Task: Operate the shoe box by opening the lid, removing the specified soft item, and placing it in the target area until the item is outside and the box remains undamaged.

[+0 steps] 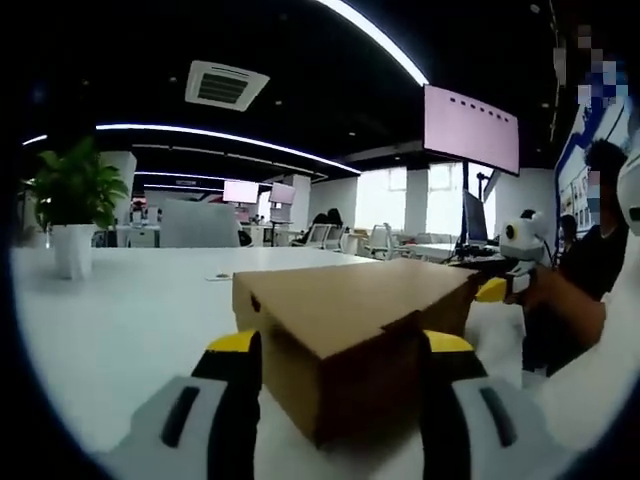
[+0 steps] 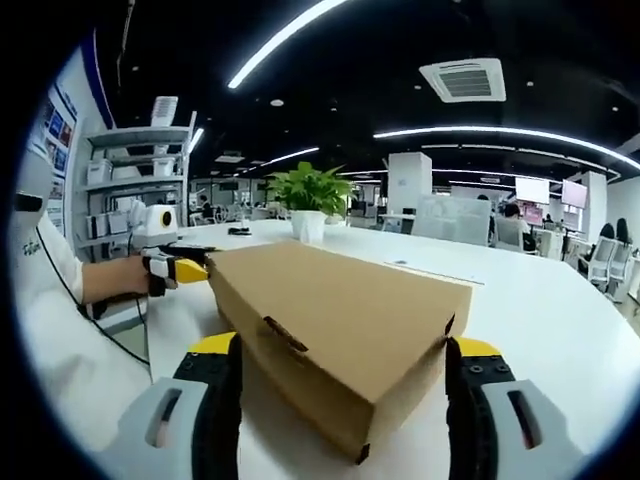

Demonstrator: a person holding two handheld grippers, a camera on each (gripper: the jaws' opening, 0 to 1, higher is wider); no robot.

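Both grippers — left (image 1: 340, 375), right (image 2: 345, 380) — jaws apart, straddling the closed shoe box (image 2: 340, 320). Lid's not open yet — next I need an edge to lift.

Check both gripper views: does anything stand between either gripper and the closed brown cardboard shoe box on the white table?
Nothing visible does. The brown cardboard shoe box sits lid-closed on the white table, one end between the left gripper's open jaws, the other between the right gripper's. The soft item inside is hidden.
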